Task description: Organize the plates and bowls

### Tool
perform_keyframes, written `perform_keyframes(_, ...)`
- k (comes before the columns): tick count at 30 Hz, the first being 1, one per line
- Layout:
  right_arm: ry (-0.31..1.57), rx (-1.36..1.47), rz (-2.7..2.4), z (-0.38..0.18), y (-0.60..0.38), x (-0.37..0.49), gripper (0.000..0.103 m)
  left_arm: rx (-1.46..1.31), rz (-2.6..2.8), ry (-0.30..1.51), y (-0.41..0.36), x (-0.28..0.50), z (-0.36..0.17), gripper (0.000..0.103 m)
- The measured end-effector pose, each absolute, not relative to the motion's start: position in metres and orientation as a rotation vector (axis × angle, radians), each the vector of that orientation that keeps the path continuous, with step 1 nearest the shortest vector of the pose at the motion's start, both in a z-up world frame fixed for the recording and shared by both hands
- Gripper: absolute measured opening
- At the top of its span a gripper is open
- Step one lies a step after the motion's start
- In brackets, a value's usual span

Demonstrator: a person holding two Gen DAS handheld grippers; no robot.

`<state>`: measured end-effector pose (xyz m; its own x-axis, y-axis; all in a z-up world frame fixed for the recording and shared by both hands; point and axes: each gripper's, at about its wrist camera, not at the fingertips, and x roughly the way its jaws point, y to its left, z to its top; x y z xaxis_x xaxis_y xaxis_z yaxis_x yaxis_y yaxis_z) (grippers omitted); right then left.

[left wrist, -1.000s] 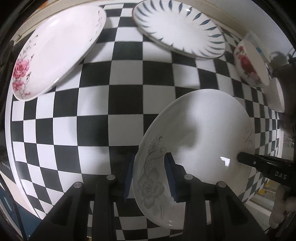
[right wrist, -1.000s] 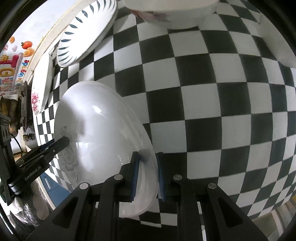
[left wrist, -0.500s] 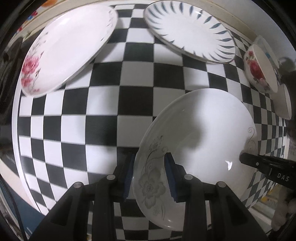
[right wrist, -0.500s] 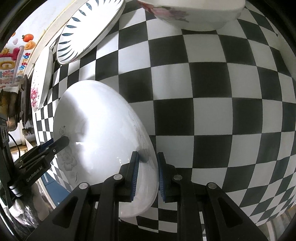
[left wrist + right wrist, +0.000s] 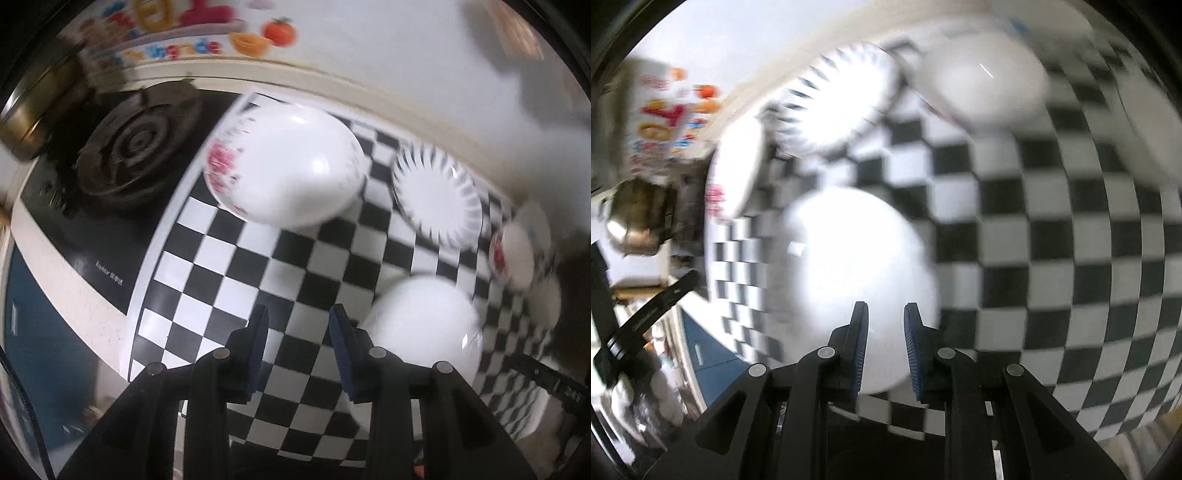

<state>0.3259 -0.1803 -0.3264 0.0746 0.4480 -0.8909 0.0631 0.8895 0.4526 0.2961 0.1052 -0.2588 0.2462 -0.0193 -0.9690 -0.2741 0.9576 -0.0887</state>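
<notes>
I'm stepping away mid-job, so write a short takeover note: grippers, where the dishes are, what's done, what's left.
Left gripper: open, empty, above the checkered cloth.
Right gripper: open, empty, above the near edge of the plain white plate.
Released: that plate lies on the cloth.
Apart at the back: pink-flowered white plate, blue-leaf-rimmed plate, red-flowered bowl.
Left: gather plates and bowls; nothing is stacked yet. Frames are blurred.

a: what do you see past the checkered cloth [image 5: 236, 266]?
b: you have a black gas burner [image 5: 133, 147] to its left, on a dark stovetop [image 5: 74, 236].
a: and behind?
b: a colourful fruit sticker [image 5: 251, 37] on the white wall [image 5: 388, 55], and a blurred brass pot [image 5: 639, 218].
</notes>
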Motion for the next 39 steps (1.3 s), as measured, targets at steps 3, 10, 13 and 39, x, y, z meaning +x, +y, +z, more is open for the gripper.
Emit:
perform_keyframes(3,1.416,0.416,0.42,-0.299,-0.151,0.354,0.058,-0.326,0.218,1.306,0.137,0.313,-0.257,0.033)
perform_keyframes(10,1.338,0.317,0.579,-0.289,-0.052,0.447,0.063,-0.531,0.296,1.368,0.212,0.354,-0.299,0.033)
perform_keyframes(13,1.342,0.217,0.583,-0.304,-0.013,0.49,0.062,-0.588,0.336,1.398,0.24,0.371,-0.325,0.033)
perform_keyframes(39,1.669,0.058,0.591,-0.451,0.08,0.616,0.019,-0.621,0.248,1.479,0.253,0.461,-0.405,0.021)
